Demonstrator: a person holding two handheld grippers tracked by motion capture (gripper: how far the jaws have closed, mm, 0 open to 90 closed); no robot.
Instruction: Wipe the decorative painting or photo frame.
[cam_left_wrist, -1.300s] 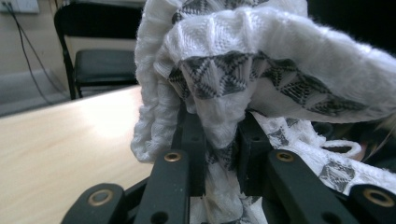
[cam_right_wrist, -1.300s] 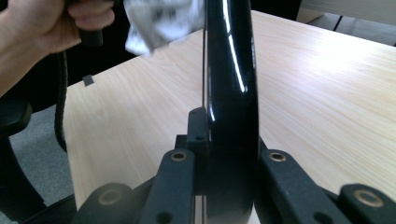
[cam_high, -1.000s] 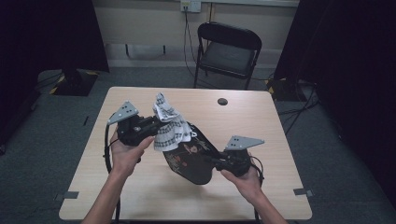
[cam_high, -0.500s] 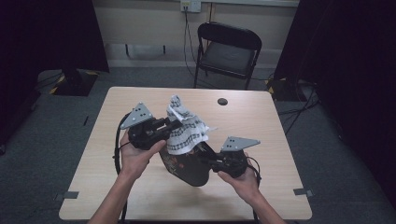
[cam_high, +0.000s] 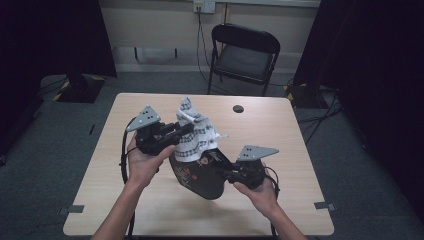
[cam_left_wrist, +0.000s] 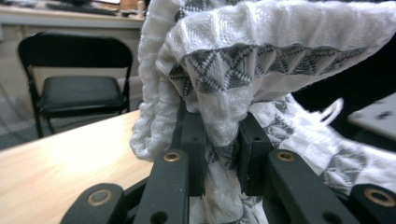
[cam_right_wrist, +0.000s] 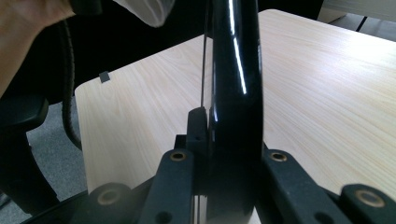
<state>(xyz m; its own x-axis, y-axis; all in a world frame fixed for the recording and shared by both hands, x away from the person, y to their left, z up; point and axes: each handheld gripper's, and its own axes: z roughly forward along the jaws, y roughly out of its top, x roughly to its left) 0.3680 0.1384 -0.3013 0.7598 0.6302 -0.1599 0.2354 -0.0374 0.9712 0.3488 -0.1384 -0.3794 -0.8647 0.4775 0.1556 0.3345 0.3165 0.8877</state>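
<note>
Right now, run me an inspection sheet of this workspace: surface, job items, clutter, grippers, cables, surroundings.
Surface: light wood table, bare around the work.
Job's things: white cloth with grey pattern, bunched and held up off the table; glossy black tray, tilted, with the cloth against its upper part.
Clutter: one small dark round object near the far edge; I cannot tell what it is.
Grippers: left gripper shut on the cloth; right gripper shut on the tray's edge.
Cables: one loops from the left gripper beside the forearm.
Surroundings: black folding chair beyond the table, dark curtains on both sides, grey floor.
</note>
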